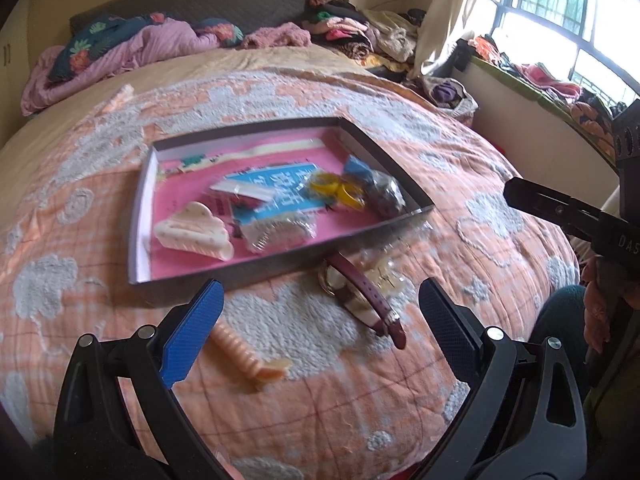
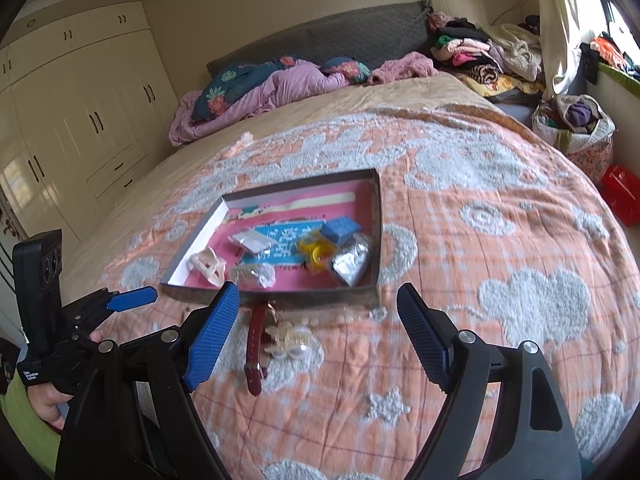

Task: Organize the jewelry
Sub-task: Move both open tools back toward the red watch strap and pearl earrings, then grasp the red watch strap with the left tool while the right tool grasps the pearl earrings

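Both wide apart, nothing between the fingers: left hand-held gripper (image 1: 320, 316), right hand-held gripper (image 2: 318, 330), each above the bed's orange quilt (image 2: 500, 248). Shallow box (image 1: 280, 258) with pink lining sits mid-quilt; inside, cream claw clip (image 1: 194, 236), yellow rings (image 1: 336, 190), blue pouch (image 2: 340, 229), foil packet (image 2: 352, 262). Outside, just beside the box's near wall: maroon-strapped watch (image 1: 364, 294), touching a pale clear hair clip (image 2: 290, 340), possibly with beads; blurred. Peach ribbed clip (image 1: 244, 356) lies near the left gripper's blue finger.
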{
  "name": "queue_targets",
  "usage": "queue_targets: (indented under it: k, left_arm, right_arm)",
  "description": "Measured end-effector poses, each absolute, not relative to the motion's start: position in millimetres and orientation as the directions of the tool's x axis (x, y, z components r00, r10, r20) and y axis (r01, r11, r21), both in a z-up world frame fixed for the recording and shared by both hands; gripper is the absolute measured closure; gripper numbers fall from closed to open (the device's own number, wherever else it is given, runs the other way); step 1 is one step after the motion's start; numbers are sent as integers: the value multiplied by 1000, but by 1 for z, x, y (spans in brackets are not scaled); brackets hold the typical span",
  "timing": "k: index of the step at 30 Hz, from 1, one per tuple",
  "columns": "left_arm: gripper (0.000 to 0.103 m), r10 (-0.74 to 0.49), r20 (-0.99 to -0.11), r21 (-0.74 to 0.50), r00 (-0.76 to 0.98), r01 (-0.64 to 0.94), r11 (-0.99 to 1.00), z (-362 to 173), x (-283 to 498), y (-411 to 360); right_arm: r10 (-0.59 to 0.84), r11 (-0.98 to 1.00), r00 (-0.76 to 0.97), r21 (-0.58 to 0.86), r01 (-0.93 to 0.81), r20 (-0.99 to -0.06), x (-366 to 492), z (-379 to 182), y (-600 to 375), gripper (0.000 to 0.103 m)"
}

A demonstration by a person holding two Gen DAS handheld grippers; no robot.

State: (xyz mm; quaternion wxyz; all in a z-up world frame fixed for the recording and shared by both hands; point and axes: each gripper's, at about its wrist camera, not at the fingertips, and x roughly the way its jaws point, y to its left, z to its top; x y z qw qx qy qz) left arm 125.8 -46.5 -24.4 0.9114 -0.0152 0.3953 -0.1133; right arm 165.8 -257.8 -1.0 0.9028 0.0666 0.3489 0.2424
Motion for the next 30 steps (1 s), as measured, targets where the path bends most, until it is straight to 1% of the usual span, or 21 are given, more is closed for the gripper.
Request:
queue_targets:
  k: [7,16,22,24,25,26,28,29,30]
  left_arm:
    - [12,-256,-749,-130,611,243,961,-44,124,-65]
    - [12,-245,-775,-101,583,269,958,-68,128,-86]
    - [17,-235,-790,-95,566,266,959,-86,136,-91]
    - [23,-237,-791,-96,564,267,959,-89,138,-92]
    - [31,-235,-791,-96,564,265,960,-90,140,-92]
    - [36,-231,-793,-95,563,261,961,-92,141,-92]
    - [39,-232,-797,-97,558,261,961,-95,143,-92]
    - [48,-231,-799,-96,556,261,961,-96,144,-93]
    - [52,-238,-800,-100,552,267,958,-98,145,-93]
  right_arm:
    - [480,876,613,297,-381,-628,164,-16,-261,23]
    - [491,870,575,332,-365,-654,170,-32,-265,23]
    - [504,862,552,352,-364,-664,174,-39,-260,23]
    - [505,861,542,354,-364,-672,174,-43,-258,23]
    - [507,860,534,356,-365,-677,175,-46,-255,23]
    - [508,859,527,358,-365,-681,176,-48,-254,23]
    - [510,858,517,363,-363,-688,179,-52,-252,23]
    - [511,858,510,367,-361,-692,180,-54,-251,23]
    - [511,857,503,371,-357,-697,182,-55,-249,23]
